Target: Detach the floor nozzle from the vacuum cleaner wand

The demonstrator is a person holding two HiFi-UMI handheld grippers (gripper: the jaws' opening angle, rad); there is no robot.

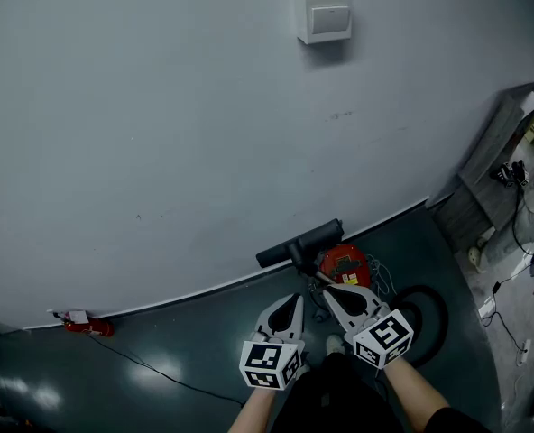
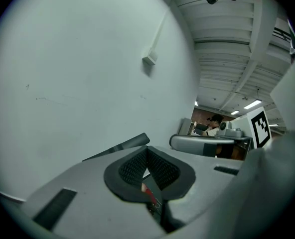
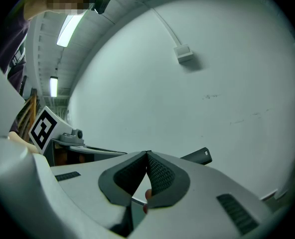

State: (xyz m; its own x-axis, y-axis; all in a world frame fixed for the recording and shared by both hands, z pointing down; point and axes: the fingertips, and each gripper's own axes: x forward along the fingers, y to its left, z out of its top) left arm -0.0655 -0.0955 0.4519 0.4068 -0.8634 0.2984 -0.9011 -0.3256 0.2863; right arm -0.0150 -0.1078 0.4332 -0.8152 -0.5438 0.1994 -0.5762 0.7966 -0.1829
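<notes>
**Mia:** Both tongs are pressed together, with nothing in them. The left tongs (image 1: 293, 298) and right tongs (image 1: 326, 289) are side by side.

**Ben:** Where's the nozzle?

**Mia:** The nozzle (image 1: 299, 242) lies on the floor (image 1: 186, 336) at 12 o'clock from the tongs, right by the wall (image 1: 159, 133). The vacuum (image 1: 346, 264) is at 1 o'clock.

**Ben:** How will it feel?

**Mia:** Hard, light and a bit slippery, I think. Pinch its middle neck. I can't make out the wand.

**Ben:** And the room?

**Mia:** The floor is dark and shiny. A hose (image 1: 429, 318) curls at 3 o'clock.
</notes>
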